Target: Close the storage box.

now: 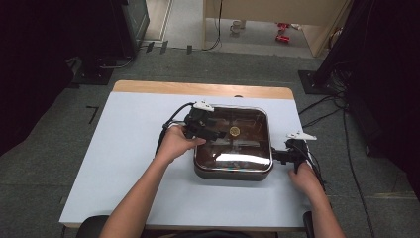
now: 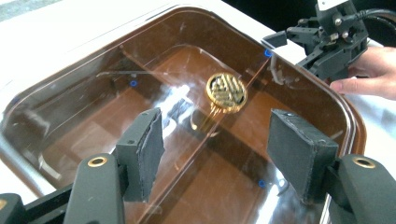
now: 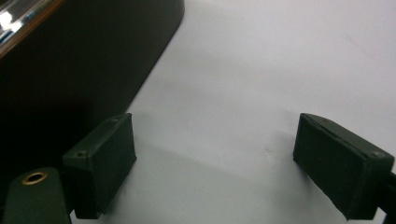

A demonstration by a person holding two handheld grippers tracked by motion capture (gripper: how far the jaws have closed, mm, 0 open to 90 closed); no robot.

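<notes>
Two bare forearms reaching in from the near edge. Left hand [image 1: 174,144] wrapped around the left tongs [image 1: 210,133], held left of centre and aimed right and away. Jaws of those tongs spread wide, pads [image 2: 142,151] apart with nothing pinched between them. Right hand [image 1: 304,177] gripping the right tongs [image 1: 276,155] on the right side, nearer than the left pair, pointed left and low over the bench [image 1: 129,148]. Jaws there also spread wide, pads [image 3: 105,163] well apart, empty, hovering just above the surface.
</notes>
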